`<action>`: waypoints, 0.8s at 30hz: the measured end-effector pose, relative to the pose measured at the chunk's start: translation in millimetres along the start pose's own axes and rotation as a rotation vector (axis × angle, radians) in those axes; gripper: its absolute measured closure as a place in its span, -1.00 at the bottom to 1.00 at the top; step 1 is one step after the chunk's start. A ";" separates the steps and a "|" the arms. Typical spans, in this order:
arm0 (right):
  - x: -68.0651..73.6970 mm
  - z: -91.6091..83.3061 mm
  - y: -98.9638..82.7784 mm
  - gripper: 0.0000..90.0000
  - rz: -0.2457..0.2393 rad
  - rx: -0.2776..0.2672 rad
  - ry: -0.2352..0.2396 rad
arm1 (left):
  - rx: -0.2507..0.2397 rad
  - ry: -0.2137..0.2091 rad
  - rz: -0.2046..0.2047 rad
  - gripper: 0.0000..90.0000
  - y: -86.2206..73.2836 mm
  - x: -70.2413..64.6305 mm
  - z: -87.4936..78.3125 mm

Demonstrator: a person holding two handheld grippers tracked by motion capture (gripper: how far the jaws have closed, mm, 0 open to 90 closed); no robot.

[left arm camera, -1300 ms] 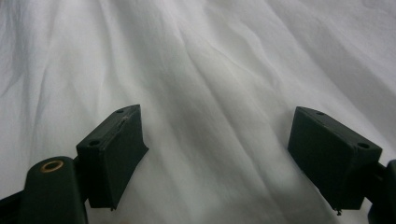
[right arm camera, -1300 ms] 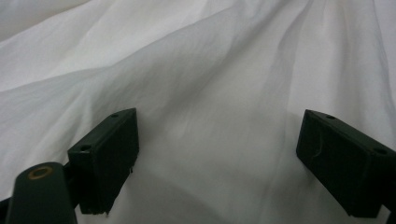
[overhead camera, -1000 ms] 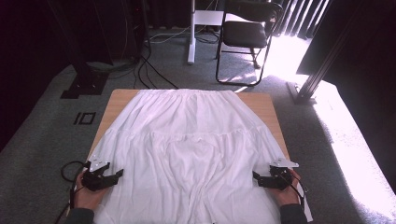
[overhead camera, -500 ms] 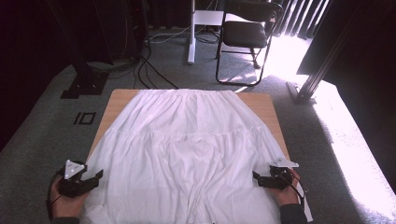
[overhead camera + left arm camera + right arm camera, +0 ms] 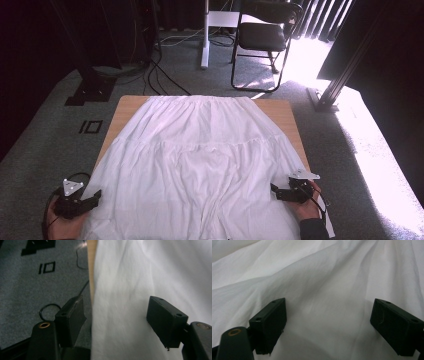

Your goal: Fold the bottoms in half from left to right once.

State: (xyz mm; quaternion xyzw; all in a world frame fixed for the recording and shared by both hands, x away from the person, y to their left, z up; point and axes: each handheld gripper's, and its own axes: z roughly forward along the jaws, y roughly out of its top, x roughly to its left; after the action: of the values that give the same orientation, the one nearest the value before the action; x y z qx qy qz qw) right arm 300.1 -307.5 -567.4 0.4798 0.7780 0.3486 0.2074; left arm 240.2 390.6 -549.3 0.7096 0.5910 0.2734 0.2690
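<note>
Across the wooden table (image 5: 284, 111), spread flat: a white garment (image 5: 200, 165), gathered narrow edge at the far end, widening toward the near edge and draping over both long sides. Faint horizontal seam partway down; lighter, doubled-looking panel in the near middle.

At the near left corner, off the table's side and over grey carpet (image 5: 40, 150): left gripper (image 5: 92, 197), held in a hand (image 5: 62, 227), grey three-cornered plate on top, jaws pointing toward the cloth's hanging edge. Seen through the left gripper view: left gripper (image 5: 117, 322) spread wide, one jaw over carpet, the other over white fabric (image 5: 140, 277), cloth edge and a strip of table wood (image 5: 91, 270) running between them. Gripping nothing. Black cable loop (image 5: 48, 310) lying on the carpet beyond the left jaw.

At the near right edge: right gripper (image 5: 274, 190), held in a hand (image 5: 307, 202), resting at the cloth's margin, jaws pointing inward. Through the right gripper view: right gripper (image 5: 328, 322) also spread wide, rumpled white fabric (image 5: 324, 277) beneath and between the jaws, nothing pinched. Contact with the cloth impossible to judge.

Beyond the table: black folding chair (image 5: 262, 37), white post (image 5: 204, 30), cables (image 5: 160, 75) on the floor, bright sunlight at right.
</note>
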 end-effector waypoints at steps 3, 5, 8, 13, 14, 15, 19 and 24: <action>0.0 0.0 -0.1 -0.70 0.001 -0.001 -0.001 | -0.002 -0.012 -0.026 -0.33 -0.5 1.3 1.2; -0.1 0.0 -0.1 -0.70 0.000 -0.001 -0.001 | 0.009 -0.047 -0.047 -0.29 -0.7 3.6 1.3; -0.1 -0.1 -0.1 -0.70 0.001 -0.001 -0.001 | -0.010 -0.048 -0.033 -0.23 -2.4 0.2 -0.3; -0.1 -0.1 -0.1 -0.70 0.001 -0.001 -0.001 | -0.010 -0.087 -0.005 0.27 -1.7 -4.2 -2.6; -0.1 -0.1 -0.1 -0.70 0.001 -0.001 -0.001 | -0.007 -0.090 -0.005 0.33 -0.9 -3.8 -2.7; -0.1 0.0 -0.1 -0.70 0.000 -0.001 -0.001 | -0.007 -0.104 -0.002 0.49 -0.6 -3.6 -2.9; 0.1 -0.2 -0.2 -0.70 0.001 -0.001 -0.003 | -0.007 -0.126 0.019 0.89 0.3 -6.9 -2.7; 1.7 -0.7 -0.7 -0.69 0.011 -0.002 -0.010 | 0.014 -0.121 0.028 0.96 4.0 -9.0 -3.0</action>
State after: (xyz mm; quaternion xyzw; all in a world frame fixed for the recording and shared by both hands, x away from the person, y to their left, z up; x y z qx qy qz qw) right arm 298.4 -306.4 -567.4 0.4857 0.7738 0.3481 0.2100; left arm 239.5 381.3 -545.0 0.7350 0.5655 0.2295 0.2954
